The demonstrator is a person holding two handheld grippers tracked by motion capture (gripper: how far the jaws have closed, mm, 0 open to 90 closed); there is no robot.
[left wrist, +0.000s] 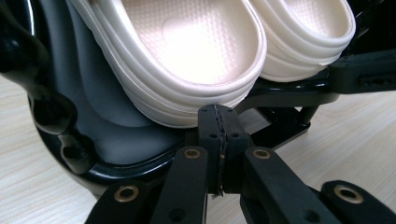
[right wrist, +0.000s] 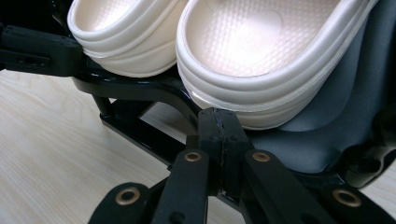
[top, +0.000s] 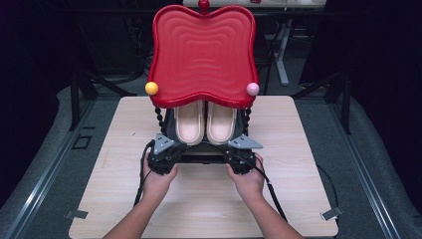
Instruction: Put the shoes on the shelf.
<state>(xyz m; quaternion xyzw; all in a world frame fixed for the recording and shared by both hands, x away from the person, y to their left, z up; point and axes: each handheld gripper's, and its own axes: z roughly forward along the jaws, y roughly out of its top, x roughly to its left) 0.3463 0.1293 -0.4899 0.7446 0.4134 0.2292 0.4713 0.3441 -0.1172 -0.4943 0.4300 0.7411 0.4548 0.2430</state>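
Left gripper point(left wrist: 219, 112) and right gripper point(right wrist: 219, 114): jaws pressed fully together, nothing between them. Just past the left tips sits the left slipper's point(left wrist: 187, 56) heel, past the right tips the right slipper's point(right wrist: 261, 51), both on the black rack point(top: 201, 154). Farther off, above, red tray point(top: 203, 52).

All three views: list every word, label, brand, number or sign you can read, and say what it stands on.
None can be read. The red tray, the two cream slippers, the black rack, the left gripper, the right gripper and the wooden table carry no legible print.
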